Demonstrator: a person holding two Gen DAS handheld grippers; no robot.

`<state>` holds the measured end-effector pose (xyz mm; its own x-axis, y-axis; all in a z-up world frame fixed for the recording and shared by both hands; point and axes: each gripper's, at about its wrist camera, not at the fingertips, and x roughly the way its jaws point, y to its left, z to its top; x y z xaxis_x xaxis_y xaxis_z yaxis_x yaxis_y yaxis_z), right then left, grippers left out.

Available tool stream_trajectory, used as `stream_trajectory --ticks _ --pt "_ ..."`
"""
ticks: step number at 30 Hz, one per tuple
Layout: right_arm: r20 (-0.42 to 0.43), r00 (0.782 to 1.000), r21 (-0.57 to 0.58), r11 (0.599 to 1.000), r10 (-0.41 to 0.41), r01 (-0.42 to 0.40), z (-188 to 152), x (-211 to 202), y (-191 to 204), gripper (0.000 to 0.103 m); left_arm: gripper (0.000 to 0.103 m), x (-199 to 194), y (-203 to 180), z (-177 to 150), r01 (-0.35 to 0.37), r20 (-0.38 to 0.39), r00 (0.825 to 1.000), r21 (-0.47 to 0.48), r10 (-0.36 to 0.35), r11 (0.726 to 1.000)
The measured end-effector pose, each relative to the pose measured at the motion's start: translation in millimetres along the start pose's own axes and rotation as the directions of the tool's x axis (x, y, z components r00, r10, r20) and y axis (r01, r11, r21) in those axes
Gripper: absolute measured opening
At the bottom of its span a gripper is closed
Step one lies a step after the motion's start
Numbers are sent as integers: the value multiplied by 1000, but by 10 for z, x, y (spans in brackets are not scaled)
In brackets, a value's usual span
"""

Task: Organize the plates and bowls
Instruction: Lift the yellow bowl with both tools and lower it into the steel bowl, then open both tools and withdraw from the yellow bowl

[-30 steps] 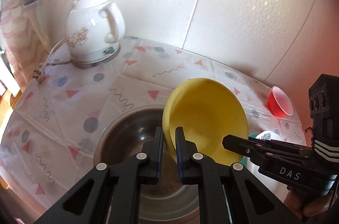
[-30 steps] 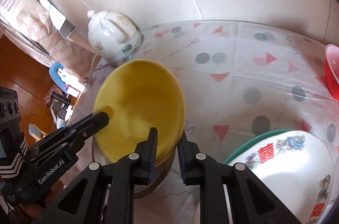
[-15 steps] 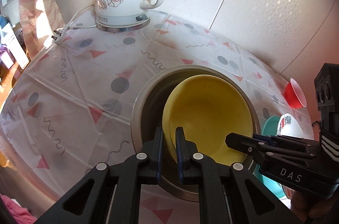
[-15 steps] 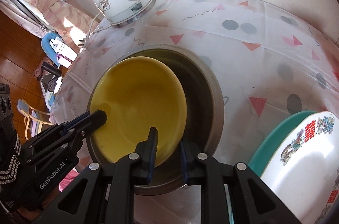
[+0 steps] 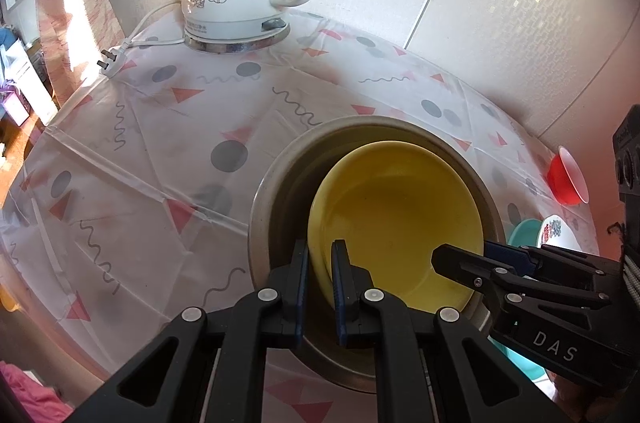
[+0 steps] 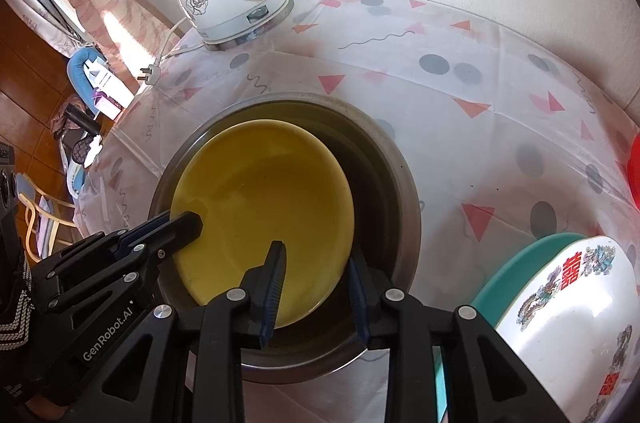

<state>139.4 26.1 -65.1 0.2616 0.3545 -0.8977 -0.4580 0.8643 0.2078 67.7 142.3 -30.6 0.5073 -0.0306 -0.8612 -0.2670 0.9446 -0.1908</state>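
Left wrist view: the yellow bowl [image 5: 396,219] is seen nested in the steel basin [image 5: 264,219], lower centre. Its near rim is clamped by the left gripper [image 5: 320,263].

Right wrist view: the right gripper [image 6: 316,263] is opening, its jaws straddling the rim, pads clear. Step judged: placement, release underway. Next: left release, both withdrawn upward.

1. The round steel basin [image 5: 276,183] has its floor hidden under the yellow plastic bowl [image 5: 400,215].
2. The red plastic cup [image 6: 634,175] is cut by the right edge.
3. The teal plate [image 6: 516,271] lies mostly beneath the white enamel bowl with red characters [image 6: 560,327] (itself cropped lower right).
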Motion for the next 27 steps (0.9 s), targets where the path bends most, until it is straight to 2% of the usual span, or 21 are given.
stream_trajectory --ticks 4,10,23,27 --pt "8 1000 -4 1000 1 -1 -9 -10 -7 31 11 4 -19 -8 -8 3 1000 7 8 1000" --pt "35 999 -27 999 -39 40 -17 -42 19 35 12 -12 -30 -3 -29 6 1000 9 29 1000" --pt "54 999 -13 1000 -9 10 -67 -96 -45 35 12 -3 -57 -5 -68 18 998 16 68 998" --pt "72 997 -3 1000 14 -14 -88 -152 -62 35 12 -88 -62 -1 -91 51 995 20 90 996"
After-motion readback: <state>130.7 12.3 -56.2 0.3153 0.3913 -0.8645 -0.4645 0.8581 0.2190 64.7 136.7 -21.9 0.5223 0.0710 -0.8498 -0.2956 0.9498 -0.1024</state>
